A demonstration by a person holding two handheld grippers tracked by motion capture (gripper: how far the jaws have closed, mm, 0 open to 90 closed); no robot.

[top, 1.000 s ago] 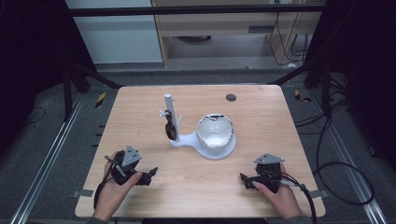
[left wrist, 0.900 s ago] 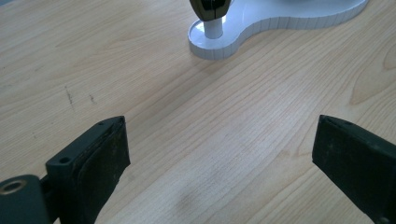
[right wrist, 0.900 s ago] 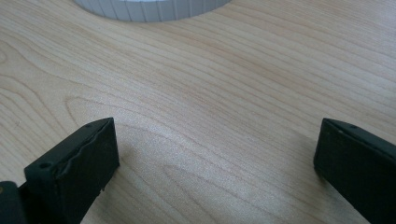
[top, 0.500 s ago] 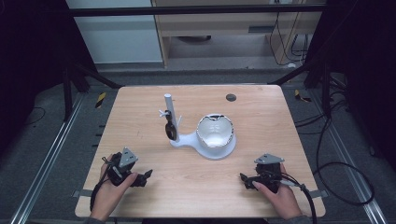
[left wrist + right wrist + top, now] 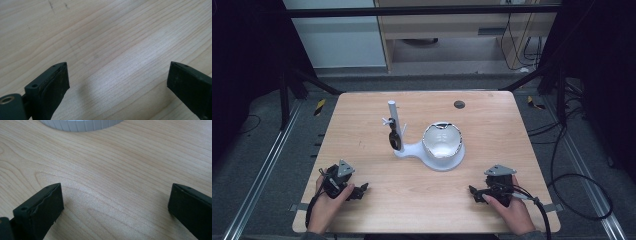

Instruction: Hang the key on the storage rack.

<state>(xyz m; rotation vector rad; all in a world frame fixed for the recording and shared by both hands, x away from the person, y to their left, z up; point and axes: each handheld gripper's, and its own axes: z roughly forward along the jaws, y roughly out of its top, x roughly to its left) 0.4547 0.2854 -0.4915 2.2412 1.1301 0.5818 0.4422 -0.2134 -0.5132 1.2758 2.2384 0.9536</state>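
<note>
At the table's middle stands a white stand (image 5: 412, 150) with an upright post (image 5: 393, 117) and a round white bowl-like cup (image 5: 442, 140) on its base. A small black object (image 5: 396, 139) hangs beside the post. My left gripper (image 5: 360, 190) rests near the front left edge, held by a hand; in the left gripper view the left gripper (image 5: 117, 77) is open over bare wood. My right gripper (image 5: 474, 192) rests near the front right, and in the right gripper view the right gripper (image 5: 116, 200) is open with nothing between its jaws. The stand's ribbed white base rim (image 5: 82, 125) lies ahead of it.
A small dark disc (image 5: 459, 104) lies near the wooden table's (image 5: 492, 130) far edge. Cables trail from both grippers off the front edge. Black frame posts (image 5: 287, 95) flank the table, and a cabinet stands behind it.
My left gripper has shifted a little to the left near the front edge. The right gripper and the stand have not moved.
</note>
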